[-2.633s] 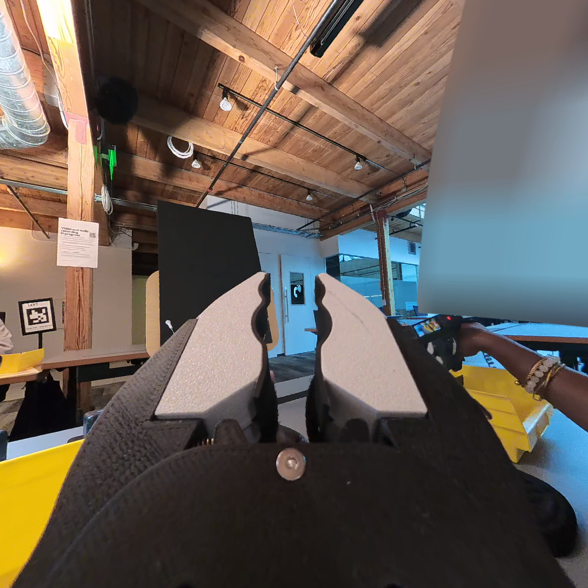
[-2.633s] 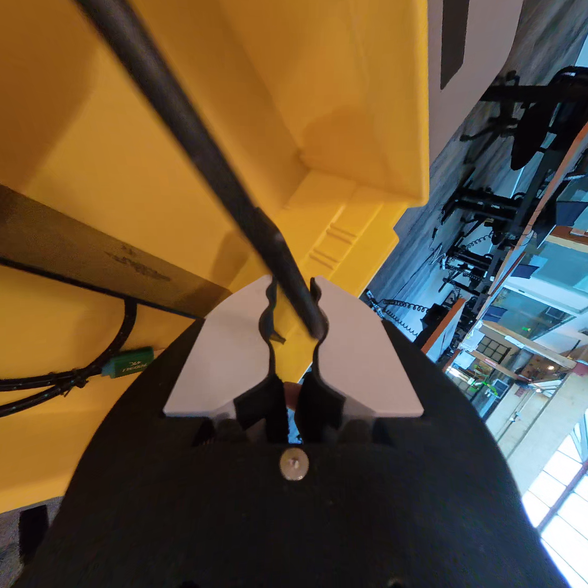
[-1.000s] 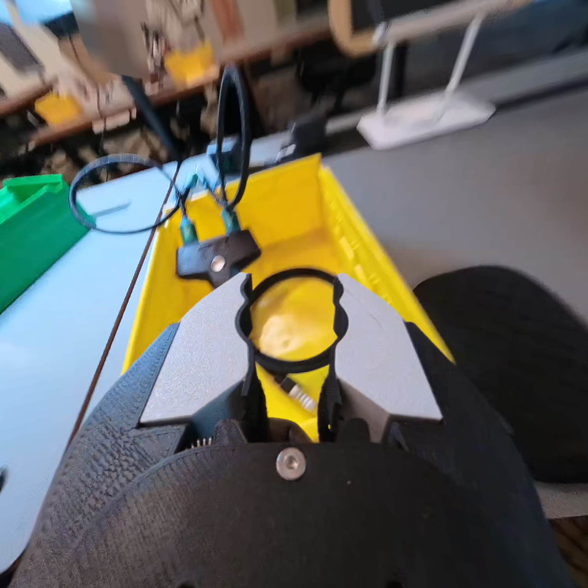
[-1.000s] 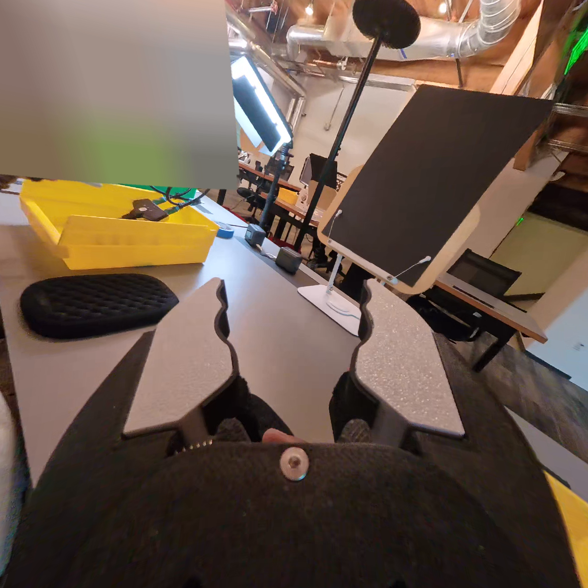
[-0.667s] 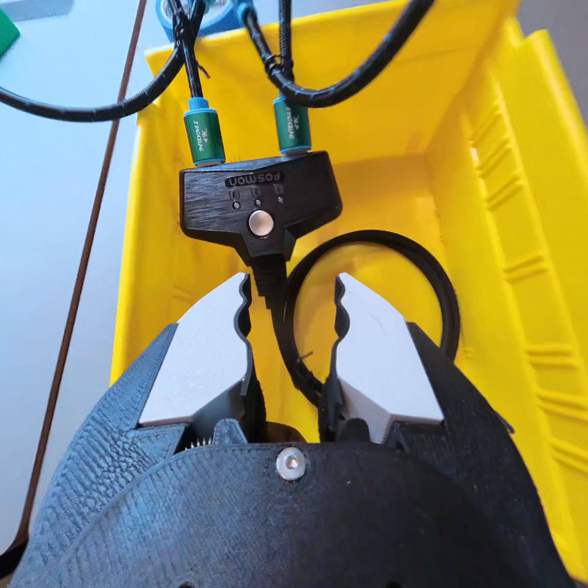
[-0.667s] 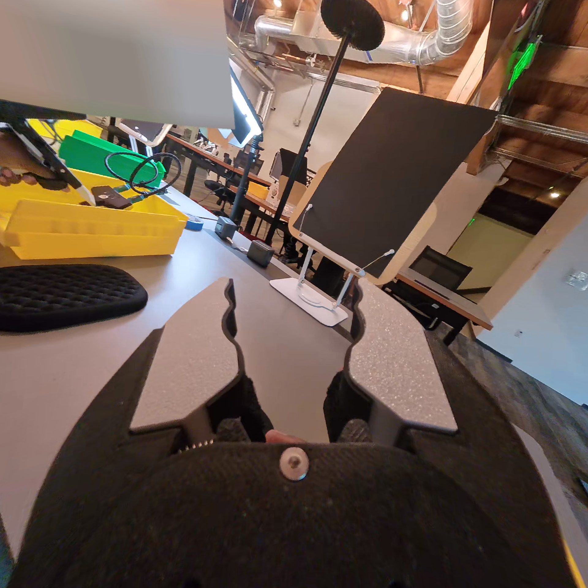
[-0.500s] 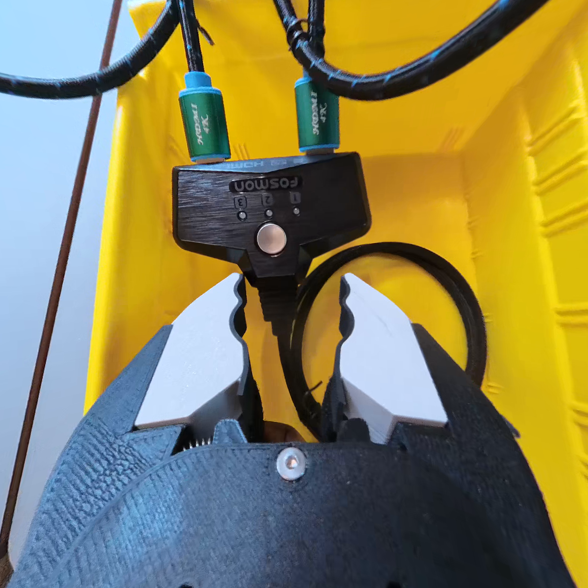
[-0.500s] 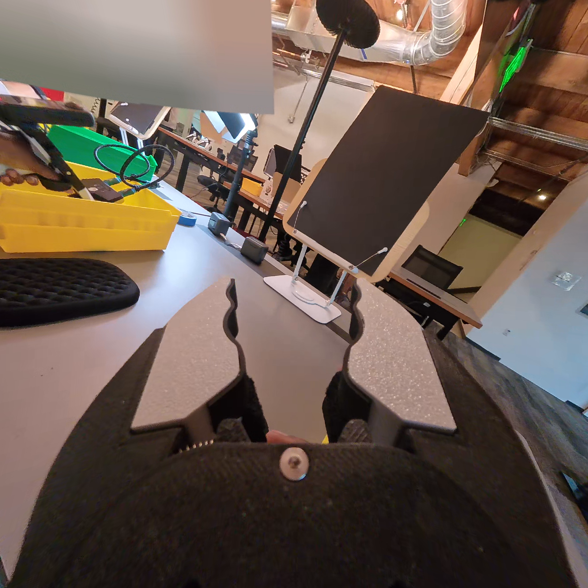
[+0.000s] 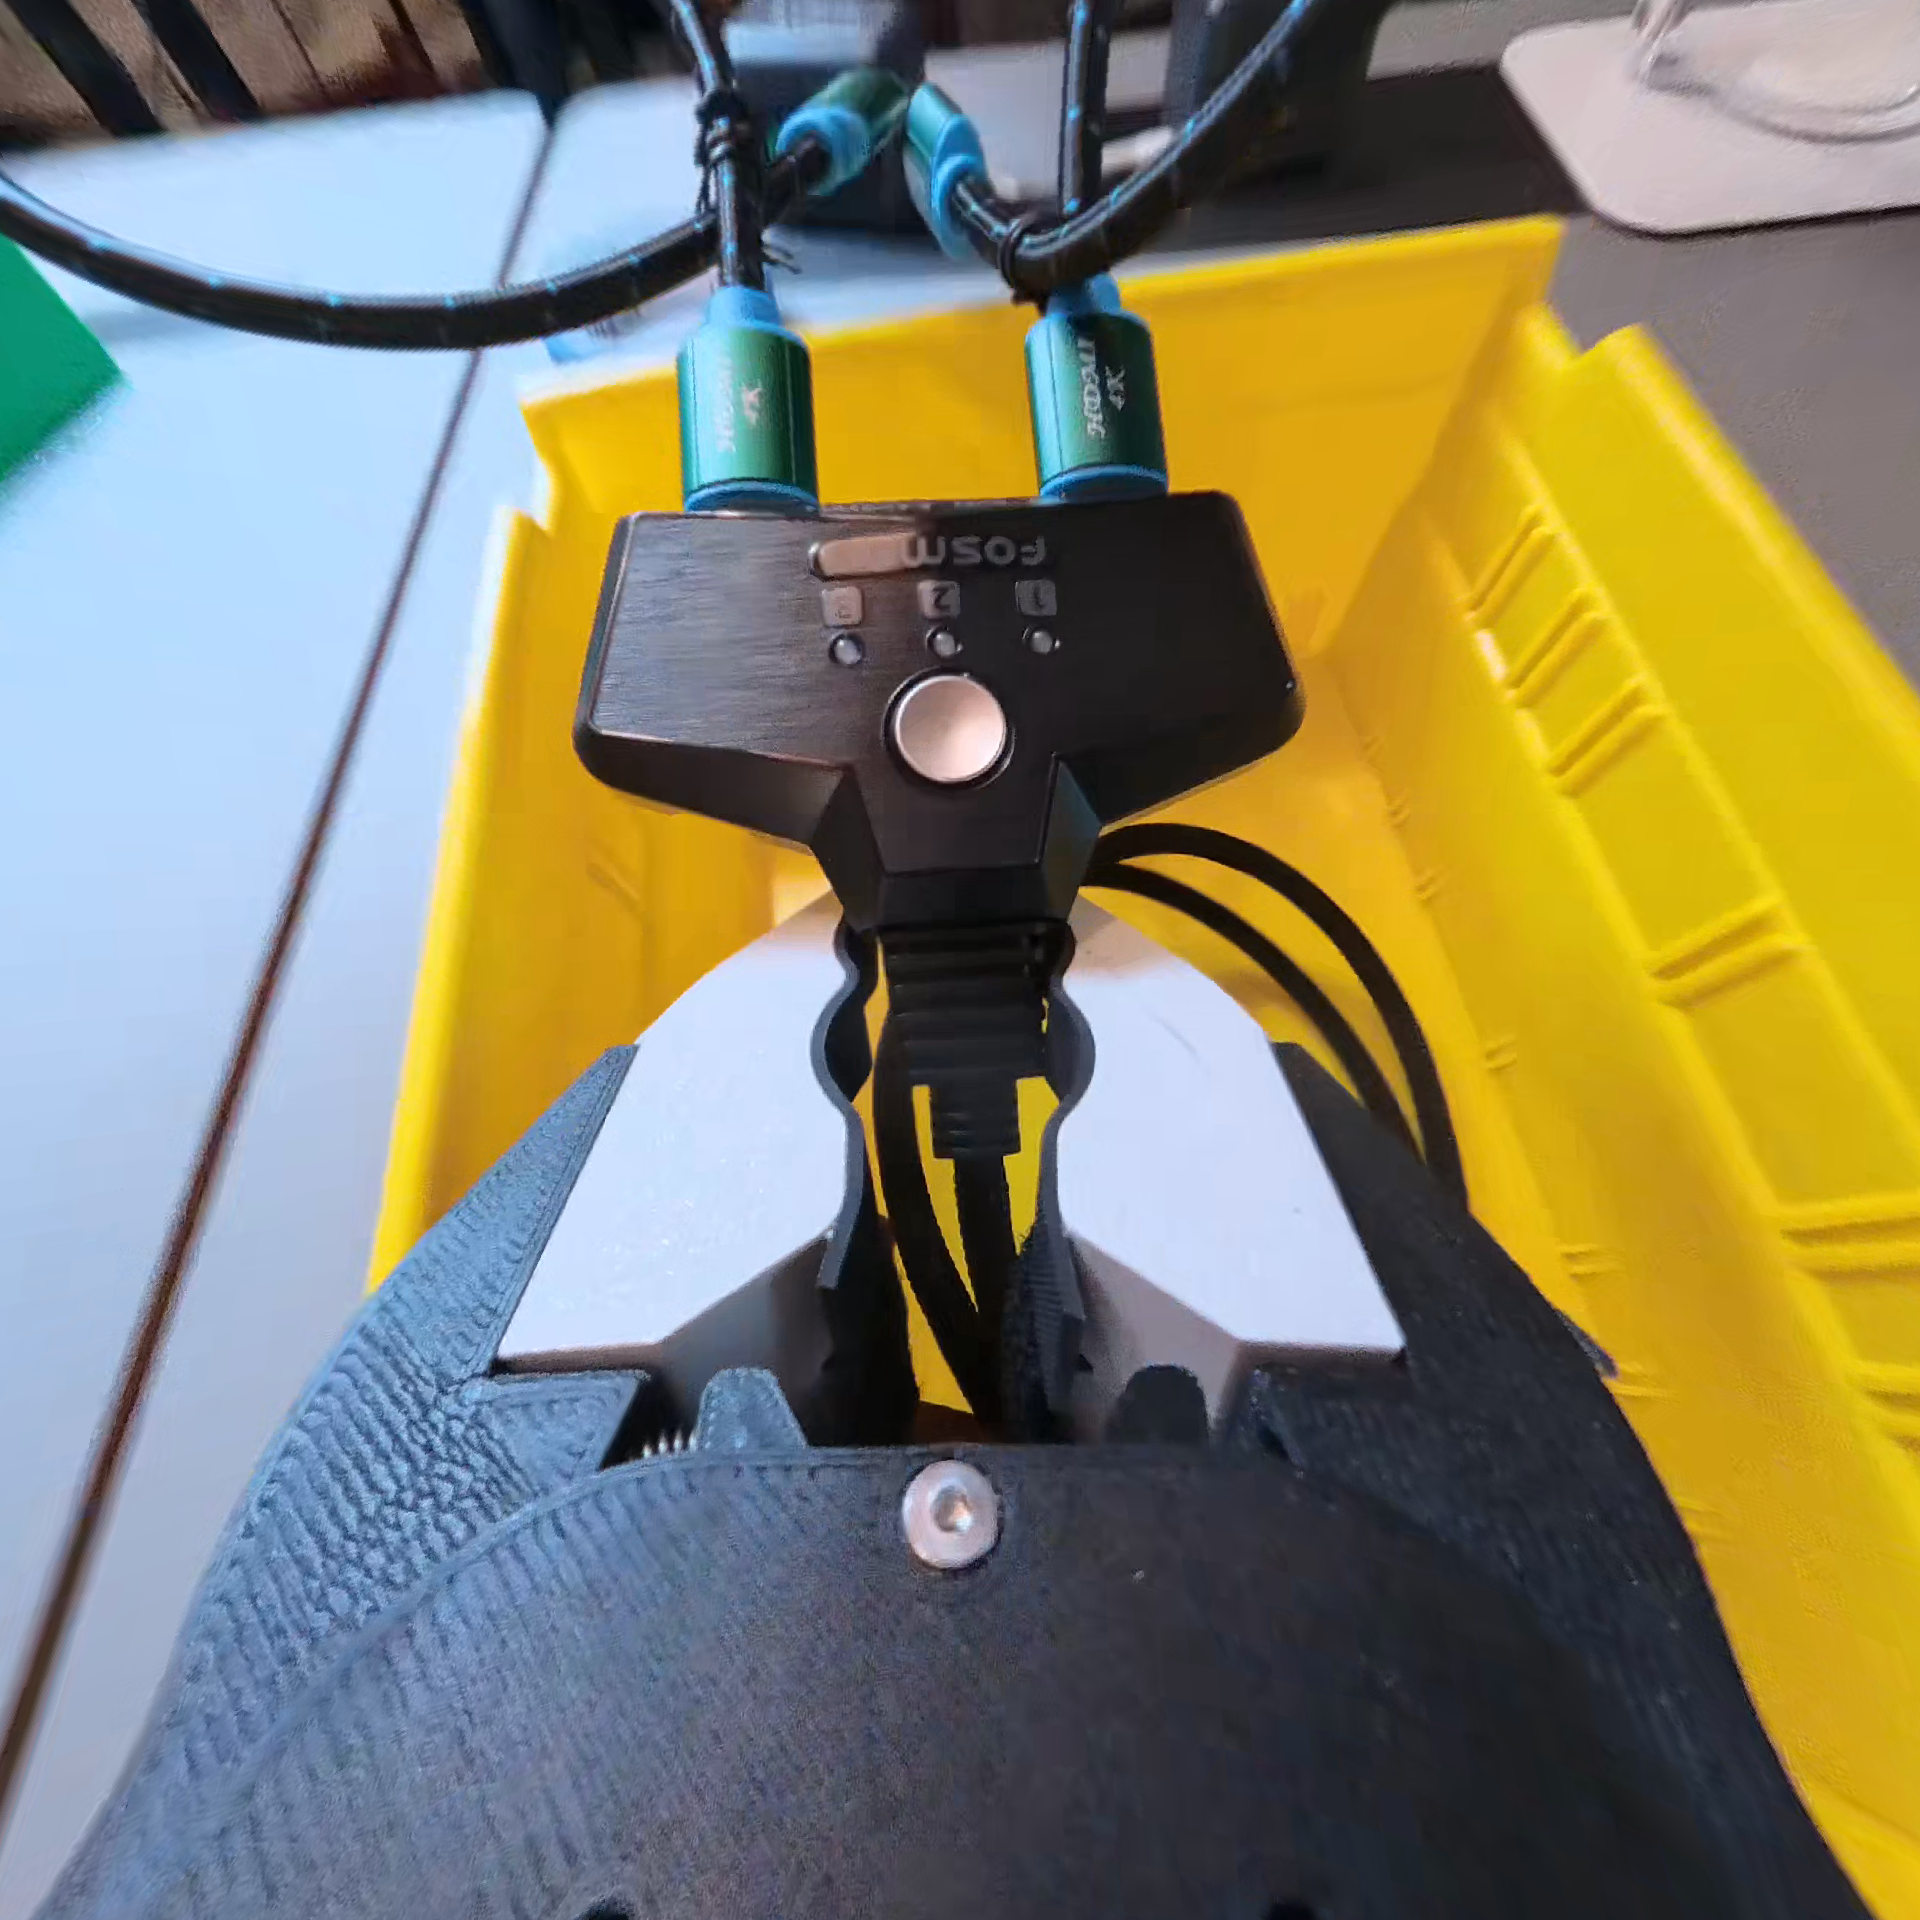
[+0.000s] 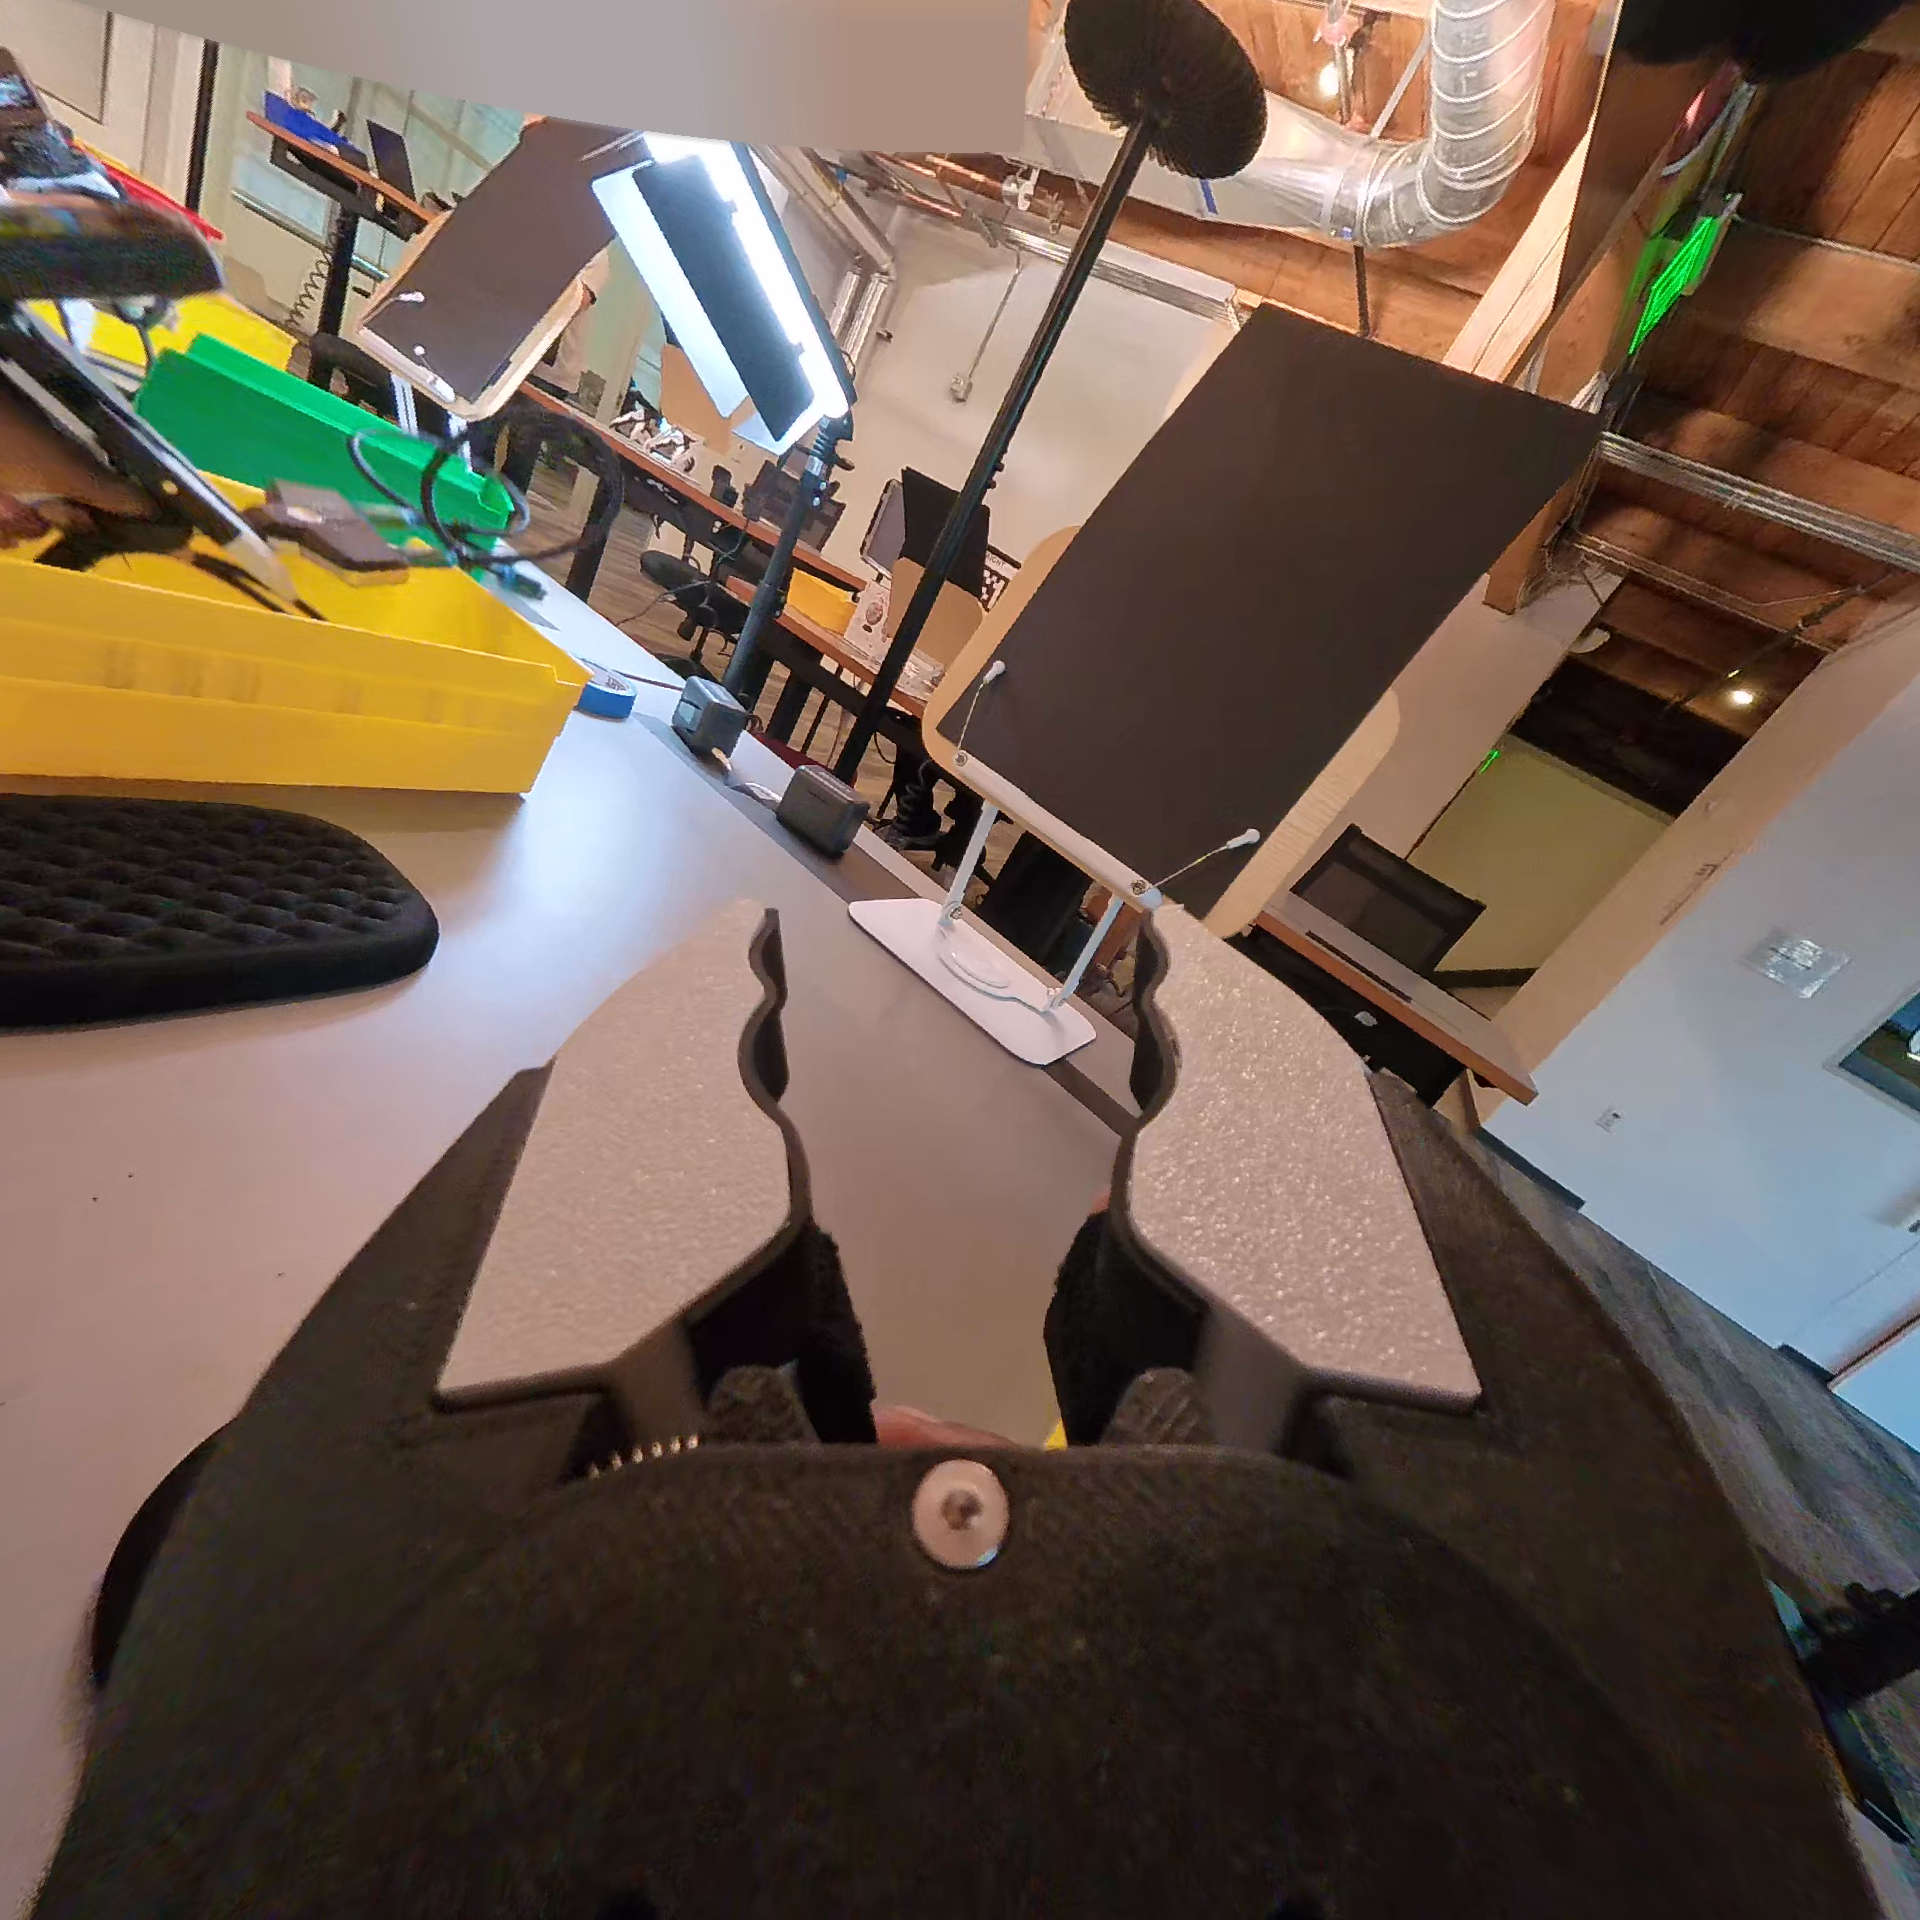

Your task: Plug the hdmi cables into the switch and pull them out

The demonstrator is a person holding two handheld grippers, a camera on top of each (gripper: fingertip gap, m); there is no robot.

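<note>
The black HDMI switch hangs above the yellow bin, held by its ribbed cable neck. My left gripper is shut on that neck, with the switch's black lead looping back between the fingers. Two green HDMI plugs, one on the left and one on the right, sit in the switch's far ports, their braided cables running off left and up. My right gripper is open and empty above the grey table. The switch also shows far left in the right wrist view, with the left gripper on it.
A black mesh pad lies on the grey table next to the yellow bin. A green bin stands behind. A dark board on a white stand, small grey boxes and a blue tape roll sit near the far edge. My right fingertips sit around 60 cm from my left ones.
My left gripper closed on the switch's cable neck and lifted the switch up off the bin floor. My right gripper tilted slightly and stayed open.
</note>
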